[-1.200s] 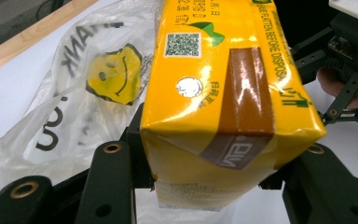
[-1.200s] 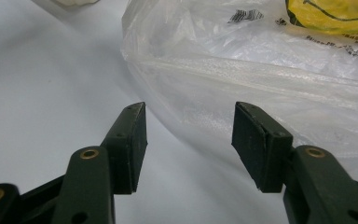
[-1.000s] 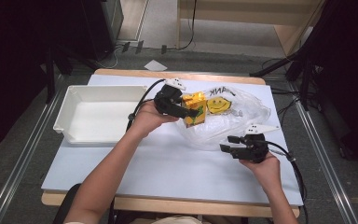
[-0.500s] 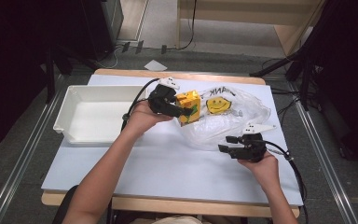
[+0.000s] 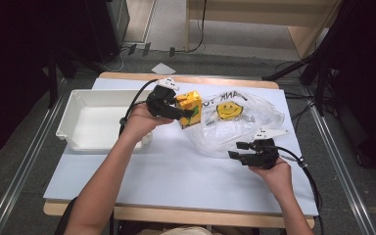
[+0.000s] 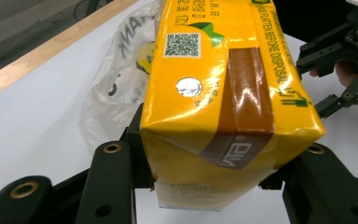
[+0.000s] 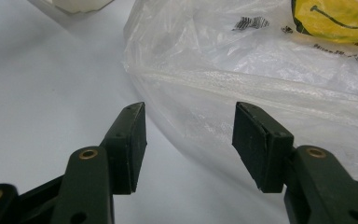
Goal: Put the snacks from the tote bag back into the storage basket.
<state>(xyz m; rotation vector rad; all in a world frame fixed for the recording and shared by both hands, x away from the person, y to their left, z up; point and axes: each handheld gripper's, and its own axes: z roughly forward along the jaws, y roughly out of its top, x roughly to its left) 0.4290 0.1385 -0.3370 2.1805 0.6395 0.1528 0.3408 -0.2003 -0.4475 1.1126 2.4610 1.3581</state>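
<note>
Here the yellow carton [image 5: 190, 109] is clamped between the jaws of the left gripper [image 5: 172, 108], held above the white table [image 5: 176, 171] between the white tray [image 5: 73, 117] and the clear plastic bag [image 5: 247, 120]. The right gripper [image 5: 239, 150] rests near the bag's front edge, jaws spread apart with nothing between them, facing the crinkled plastic

Even overhead light on the table [image 5: 176, 176], dark surroundings, glare on the carton [image 6: 242, 84], soft close-up blur.
</note>
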